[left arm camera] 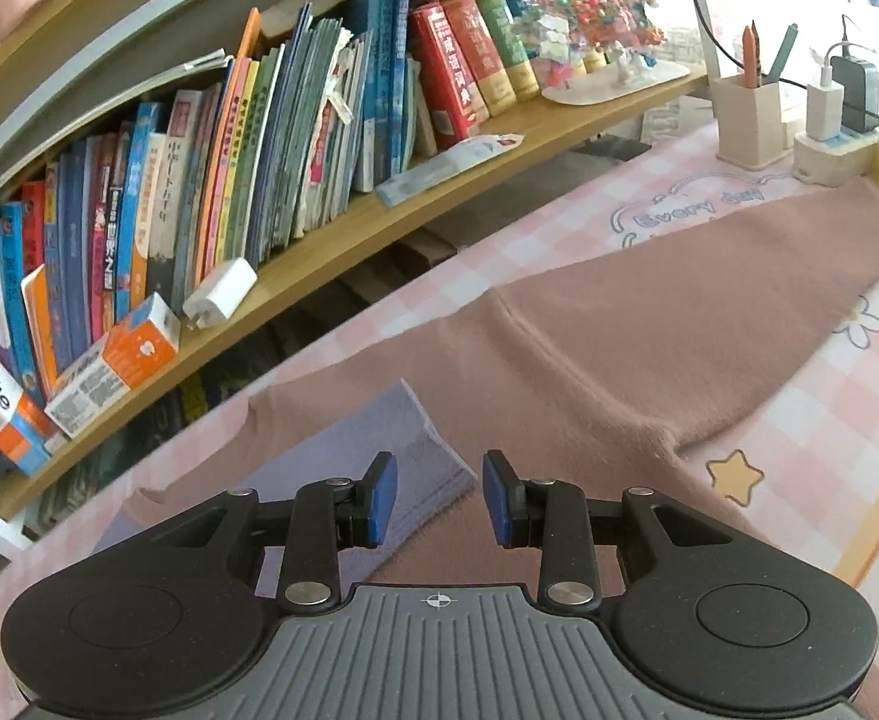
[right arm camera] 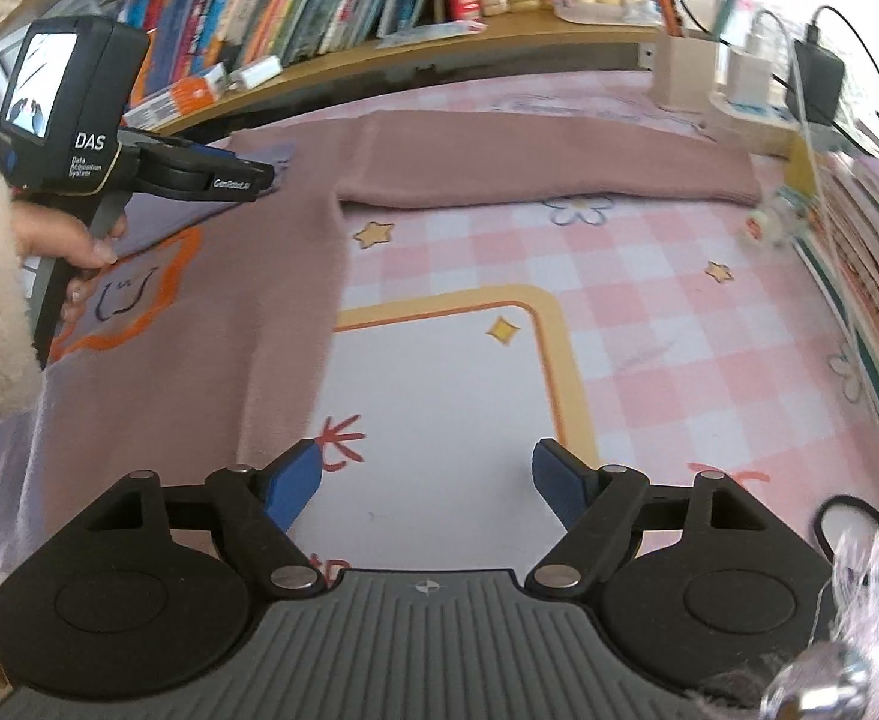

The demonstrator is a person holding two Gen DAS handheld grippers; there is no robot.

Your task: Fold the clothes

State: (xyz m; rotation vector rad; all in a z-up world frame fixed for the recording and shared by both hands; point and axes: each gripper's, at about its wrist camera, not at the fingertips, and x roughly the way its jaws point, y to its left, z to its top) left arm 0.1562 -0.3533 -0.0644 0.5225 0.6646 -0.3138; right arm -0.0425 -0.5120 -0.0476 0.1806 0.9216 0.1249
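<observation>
The left gripper [left arm camera: 439,495] has its jaws parted a little, holding nothing, above the sweater's [left arm camera: 619,330] lilac collar. The right gripper [right arm camera: 427,489] gapes wide and empty over the tabletop [right arm camera: 649,330], the sweater's hem edge just left of its jaws, its sleeve stretched far right.

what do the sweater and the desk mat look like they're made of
Sweater: soft knit, probably wool or acrylic; matte mauve with a fuzzy nap and blurry edges. Desk mat: likely smooth plastic or vinyl; flat printed checks and stars, with a slight sheen.
</observation>
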